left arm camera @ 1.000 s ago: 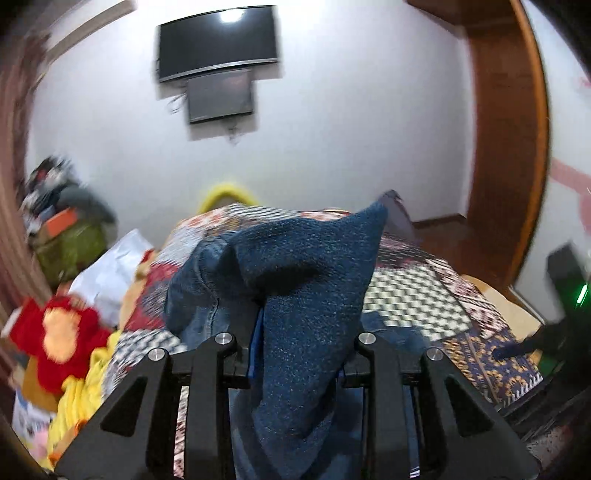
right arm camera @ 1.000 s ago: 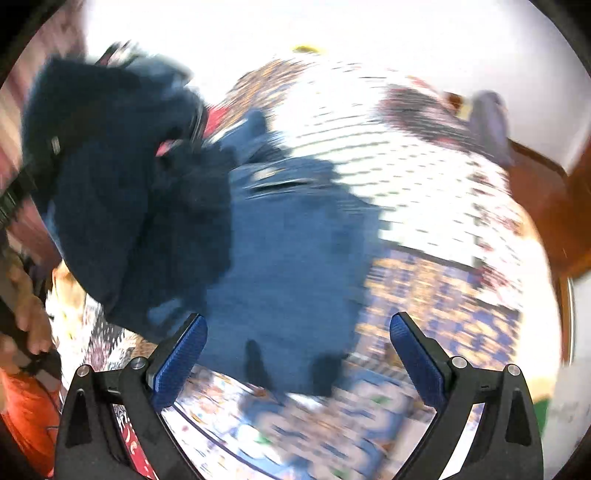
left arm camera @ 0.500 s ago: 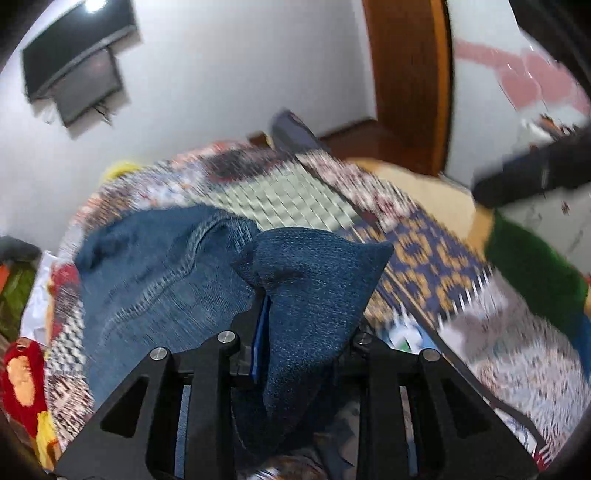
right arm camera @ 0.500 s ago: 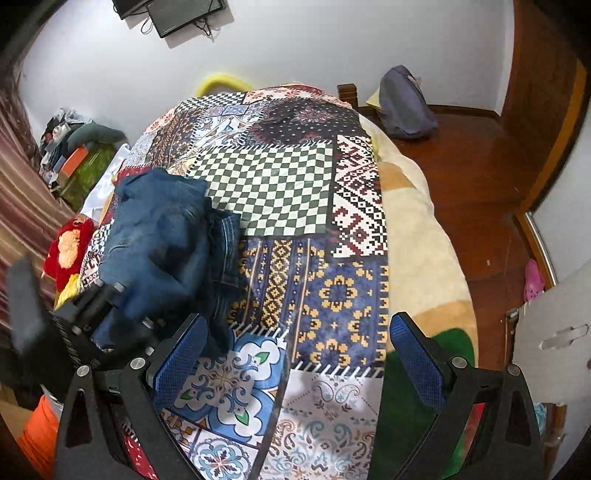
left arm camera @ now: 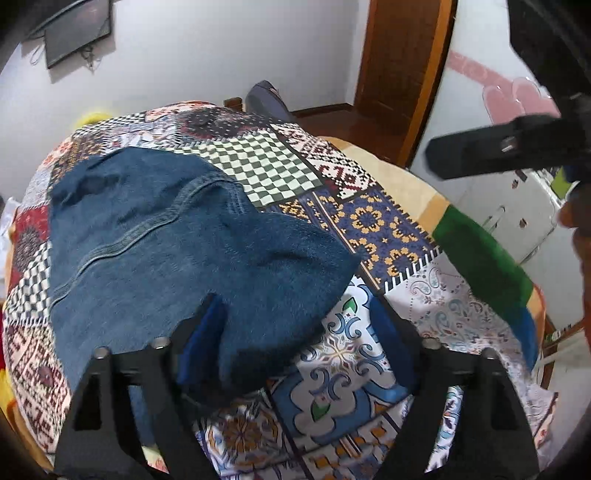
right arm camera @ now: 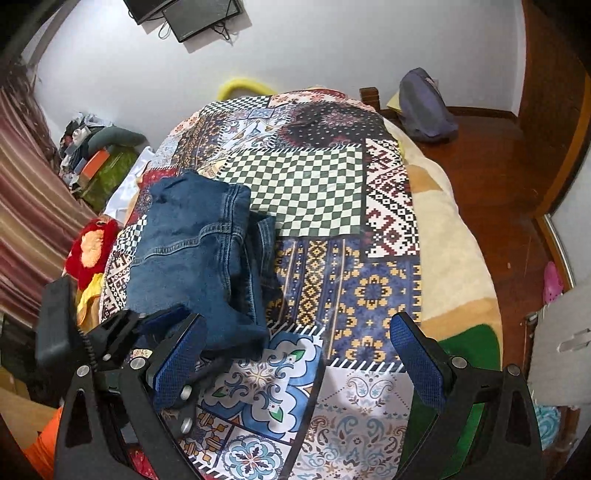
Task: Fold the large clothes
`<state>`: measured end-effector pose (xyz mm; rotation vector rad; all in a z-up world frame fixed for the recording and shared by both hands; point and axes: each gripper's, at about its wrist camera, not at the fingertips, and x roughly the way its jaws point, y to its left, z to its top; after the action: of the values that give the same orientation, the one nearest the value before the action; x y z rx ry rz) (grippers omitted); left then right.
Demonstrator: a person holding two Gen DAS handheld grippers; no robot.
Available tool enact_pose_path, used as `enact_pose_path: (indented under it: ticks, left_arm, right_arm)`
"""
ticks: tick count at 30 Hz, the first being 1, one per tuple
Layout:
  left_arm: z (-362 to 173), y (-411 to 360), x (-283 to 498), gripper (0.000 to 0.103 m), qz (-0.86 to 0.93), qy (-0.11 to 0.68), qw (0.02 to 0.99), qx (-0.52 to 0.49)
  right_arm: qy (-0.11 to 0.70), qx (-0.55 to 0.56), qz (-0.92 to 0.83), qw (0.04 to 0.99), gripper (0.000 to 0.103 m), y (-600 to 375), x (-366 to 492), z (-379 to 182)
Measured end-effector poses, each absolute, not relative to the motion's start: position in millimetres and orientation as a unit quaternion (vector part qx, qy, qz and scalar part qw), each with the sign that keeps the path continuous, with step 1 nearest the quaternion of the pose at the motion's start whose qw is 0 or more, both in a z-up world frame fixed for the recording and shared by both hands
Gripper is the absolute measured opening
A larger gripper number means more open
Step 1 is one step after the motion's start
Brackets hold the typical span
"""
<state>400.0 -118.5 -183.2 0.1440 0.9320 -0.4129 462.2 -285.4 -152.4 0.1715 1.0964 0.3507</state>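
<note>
The jeans (right arm camera: 201, 254) lie folded in a thick bundle on the left part of the bed (right arm camera: 369, 295), on its patchwork cover, with the near edge of the bundle reaching the blue floral patch.

In the left wrist view the left tongs (left arm camera: 295, 332) stand spread, blue pads well apart. The near corner of the jeans (left arm camera: 192, 258) droops over the left pad and part of the gap; the right pad sits clear of the cloth, above the floral patch. Nothing is pinched.

The right tongs (right arm camera: 299, 365) are spread wide above the cover, holding nothing, and the jeans lie ahead and to the left of them. In that view the left tongs (right arm camera: 162, 332) show at the near edge of the bundle.

On the floor left of the bed a green box (right arm camera: 107, 170) carries a heap of clothes and an orange object; its inside cannot be made out. A red and yellow soft toy (right arm camera: 90, 251) lies at the bed's left edge. A grey bag (right arm camera: 424, 107) sits on the wooden floor beyond the far corner. Two dark screens (right arm camera: 184, 14) hang on the white wall. No writing can be read anywhere.
</note>
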Motion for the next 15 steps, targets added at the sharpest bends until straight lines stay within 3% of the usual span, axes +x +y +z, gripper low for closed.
enact_pose_path:
  ticks: [9,15]
  left_arm:
    - [-150,-53,386,0.085,-0.11,0.42,0.899,0.065]
    - [-165,20,388,0.086,-0.015,0.441,0.896,0.056]
  right_arm:
    - [0.532,0.067,0.204,0.819,0.099,-247,471,-160]
    - [0.547,0.06,0.228,0.803,0.099,-213,479,-179]
